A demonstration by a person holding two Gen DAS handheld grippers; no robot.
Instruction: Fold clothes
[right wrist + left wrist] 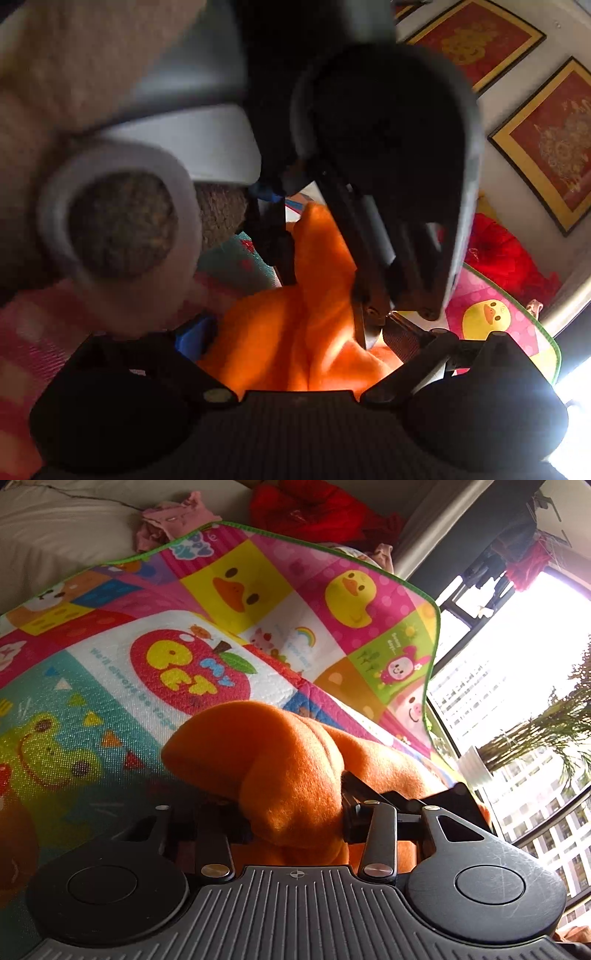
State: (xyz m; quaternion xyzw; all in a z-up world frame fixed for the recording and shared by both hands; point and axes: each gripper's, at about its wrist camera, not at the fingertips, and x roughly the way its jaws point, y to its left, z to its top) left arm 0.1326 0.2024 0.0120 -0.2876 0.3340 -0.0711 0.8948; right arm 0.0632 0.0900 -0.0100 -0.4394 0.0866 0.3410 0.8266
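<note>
Orange fleece garment [291, 760] is clamped in left gripper [295, 812], bunched betw. its fingers, above cartoon play mat [110, 686]. Right gripper [295, 354] is closed on same fleece, w/ left gripper just ahead.

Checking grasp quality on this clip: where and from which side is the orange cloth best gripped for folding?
Grip the orange cloth at its bunched ridge, from above, fingers straddling the fold. The fabric humps up off the mat there, so it offers a thick pinch without catching the mat. The left gripper already clamps this hump; the right gripper closes on cloth beside it.
</note>
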